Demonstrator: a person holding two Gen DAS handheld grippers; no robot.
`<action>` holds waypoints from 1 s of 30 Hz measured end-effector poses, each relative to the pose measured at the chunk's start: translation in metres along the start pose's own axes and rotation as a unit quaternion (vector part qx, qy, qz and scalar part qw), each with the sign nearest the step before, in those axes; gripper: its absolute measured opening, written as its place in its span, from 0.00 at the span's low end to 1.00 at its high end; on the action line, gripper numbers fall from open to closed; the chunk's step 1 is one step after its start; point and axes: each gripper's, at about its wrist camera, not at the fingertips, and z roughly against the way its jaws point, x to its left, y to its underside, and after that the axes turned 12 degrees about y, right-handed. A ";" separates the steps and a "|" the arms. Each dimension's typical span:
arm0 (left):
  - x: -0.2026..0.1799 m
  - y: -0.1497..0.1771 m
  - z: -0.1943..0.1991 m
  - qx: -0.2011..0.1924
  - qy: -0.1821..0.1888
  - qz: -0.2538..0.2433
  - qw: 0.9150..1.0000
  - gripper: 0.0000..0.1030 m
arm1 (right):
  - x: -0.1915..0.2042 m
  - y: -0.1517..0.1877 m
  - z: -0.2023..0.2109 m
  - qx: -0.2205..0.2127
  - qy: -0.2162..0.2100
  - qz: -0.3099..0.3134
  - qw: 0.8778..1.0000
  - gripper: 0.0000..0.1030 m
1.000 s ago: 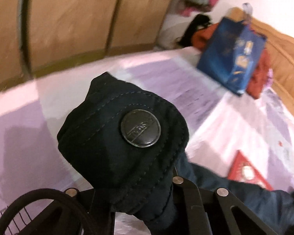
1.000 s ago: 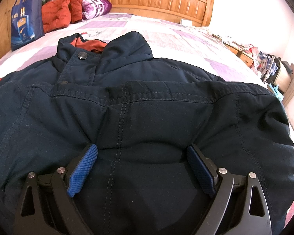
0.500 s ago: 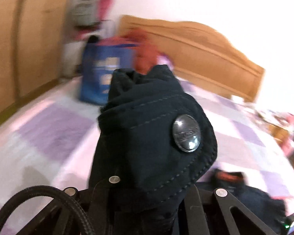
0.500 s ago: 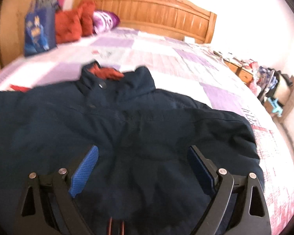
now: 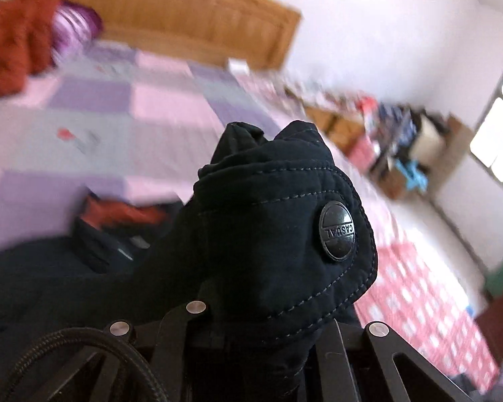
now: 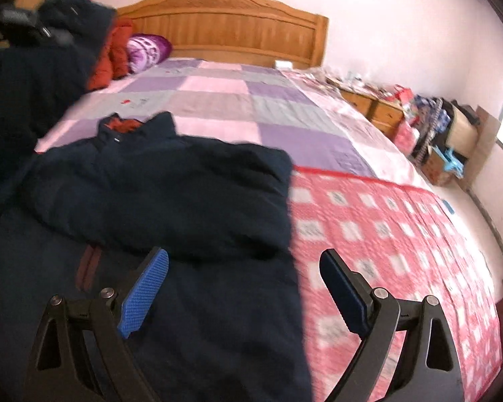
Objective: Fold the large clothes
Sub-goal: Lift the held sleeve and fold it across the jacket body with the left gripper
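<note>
A dark jacket (image 6: 157, 194) is spread on the bed (image 6: 369, 221), its cuff (image 5: 278, 244) clamped in the raised left gripper (image 5: 251, 315) at ten o'clock of the right gripper (image 6: 243, 284), whose jaws are held apart and empty over the hem.

Bed (image 6: 238, 100), wooden headboard (image 6: 224, 23): checked quilt; dark jacket (image 6: 171, 194) spread at near left; red clothes (image 6: 117, 50) and purple pillow (image 6: 147, 50) by headboard.
</note>
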 end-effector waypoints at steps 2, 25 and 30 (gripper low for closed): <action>-0.011 0.024 -0.046 0.039 -0.015 -0.004 0.999 0.08 | -0.016 0.009 0.001 0.006 0.008 -0.003 1.000 0.92; -0.030 0.087 -0.024 0.006 -0.108 -0.116 0.987 0.77 | -0.043 0.031 -0.014 0.063 0.006 -0.039 0.997 0.92; 0.065 0.086 0.006 0.009 -0.202 -0.039 0.979 0.77 | -0.030 0.021 -0.016 0.069 -0.001 -0.046 0.997 0.92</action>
